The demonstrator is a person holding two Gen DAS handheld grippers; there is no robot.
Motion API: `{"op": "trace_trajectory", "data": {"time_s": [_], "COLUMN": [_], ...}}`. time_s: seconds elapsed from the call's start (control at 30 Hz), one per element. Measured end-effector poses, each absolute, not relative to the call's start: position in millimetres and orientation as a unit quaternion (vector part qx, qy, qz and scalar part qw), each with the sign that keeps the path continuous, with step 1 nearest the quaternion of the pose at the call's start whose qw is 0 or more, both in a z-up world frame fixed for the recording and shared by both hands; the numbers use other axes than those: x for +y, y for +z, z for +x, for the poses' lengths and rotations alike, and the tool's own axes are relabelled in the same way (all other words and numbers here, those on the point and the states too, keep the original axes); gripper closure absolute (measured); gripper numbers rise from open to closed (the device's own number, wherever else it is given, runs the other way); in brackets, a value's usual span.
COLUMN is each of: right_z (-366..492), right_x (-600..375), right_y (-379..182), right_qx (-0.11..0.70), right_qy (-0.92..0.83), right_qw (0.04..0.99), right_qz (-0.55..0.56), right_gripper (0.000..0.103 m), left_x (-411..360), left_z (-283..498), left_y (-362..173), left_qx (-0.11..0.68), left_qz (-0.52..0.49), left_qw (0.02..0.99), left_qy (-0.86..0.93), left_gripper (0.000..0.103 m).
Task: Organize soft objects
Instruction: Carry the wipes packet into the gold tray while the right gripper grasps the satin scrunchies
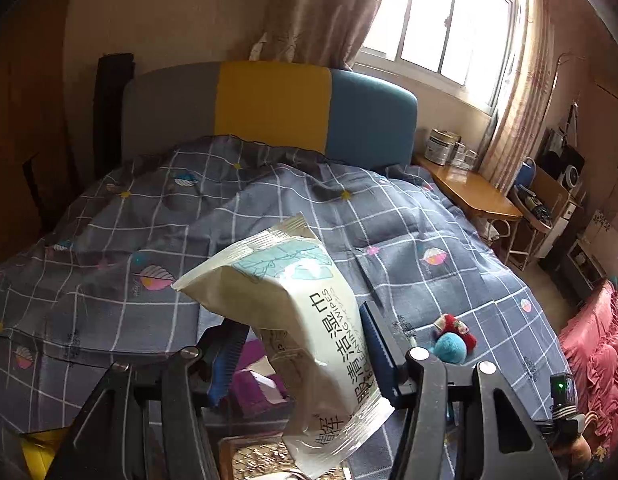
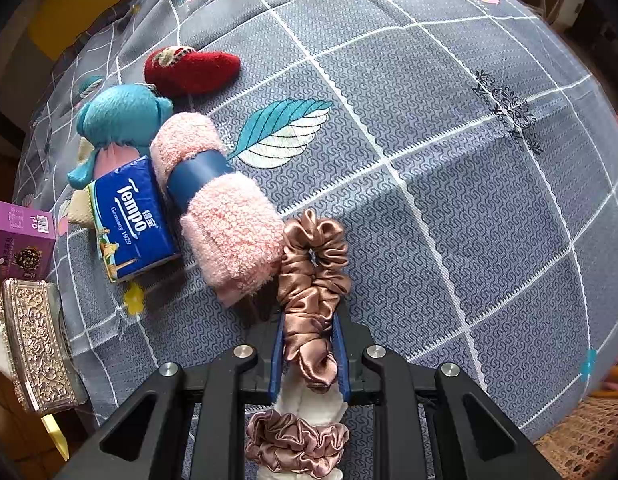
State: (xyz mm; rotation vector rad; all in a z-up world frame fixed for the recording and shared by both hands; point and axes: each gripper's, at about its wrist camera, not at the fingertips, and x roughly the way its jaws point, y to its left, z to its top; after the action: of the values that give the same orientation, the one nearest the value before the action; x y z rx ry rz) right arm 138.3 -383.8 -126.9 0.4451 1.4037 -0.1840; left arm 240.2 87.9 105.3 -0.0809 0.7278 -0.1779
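Note:
A white pack of wet wipes (image 1: 293, 304) hangs tilted in the air above the grey checked bedspread (image 1: 149, 220), with my left gripper (image 1: 301, 340) shut on its lower half. In the right wrist view my right gripper (image 2: 309, 320) points down at the bed and is shut on a brown satin scrunchie (image 2: 313, 264), whose loop sticks out past the fingertips. Beside it lie a pink rolled towel with a blue band (image 2: 221, 216), a blue tissue pack (image 2: 131, 220), a teal plush (image 2: 121, 116) and a red plush (image 2: 193, 70). A pink scrunchie (image 2: 297, 440) and a white fluffy piece (image 2: 297, 400) lie under the gripper.
A purple box (image 2: 17, 236) and an ornate metal box (image 2: 37, 344) sit at the bed's left edge. A wooden bedside table (image 1: 469, 188) with tins stands by the window. A pink ruffled blanket (image 1: 597, 352) lies at the right. The headboard (image 1: 269, 108) is at the far end.

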Motion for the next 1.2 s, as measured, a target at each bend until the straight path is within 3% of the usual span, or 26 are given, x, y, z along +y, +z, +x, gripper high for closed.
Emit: {"op": "trace_trajectory", "data": {"time_s": [0.23, 0.53, 0.7, 0.8, 0.9, 1.2], "right_z": [140, 141, 138, 134, 126, 103], "right_x": [-379, -364, -347, -338, -332, -304], "right_y": [-129, -133, -128, -121, -110, -66], "right_qx": [0.640, 0.641, 0.638, 0.627, 0.605, 0.546], "right_qy": [-0.083, -0.079, -0.080, -0.084, -0.088, -0.122], "right_qw": [0.737, 0.738, 0.747, 0.759, 0.777, 0.827], "right_qz": [0.203, 0.195, 0.167, 0.152, 0.149, 0.062], "right_gripper": [0.081, 0.081, 0.082, 0.082, 0.082, 0.083], "left_x": [205, 305, 318, 315, 303, 281], "left_z": [229, 138, 104, 89, 74, 39], "left_y": [94, 11, -47, -68, -73, -54], "left_qx": [0.350, 0.397, 0.453, 0.465, 0.452, 0.408], "left_qz": [-0.096, -0.143, -0.143, -0.131, -0.116, -0.089], "left_qw": [0.931, 0.900, 0.870, 0.864, 0.872, 0.897], "left_qy": [0.029, 0.108, 0.131, 0.144, 0.145, 0.146], "left_gripper": [0.046, 0.045, 0.044, 0.037, 0.028, 0.028]}}
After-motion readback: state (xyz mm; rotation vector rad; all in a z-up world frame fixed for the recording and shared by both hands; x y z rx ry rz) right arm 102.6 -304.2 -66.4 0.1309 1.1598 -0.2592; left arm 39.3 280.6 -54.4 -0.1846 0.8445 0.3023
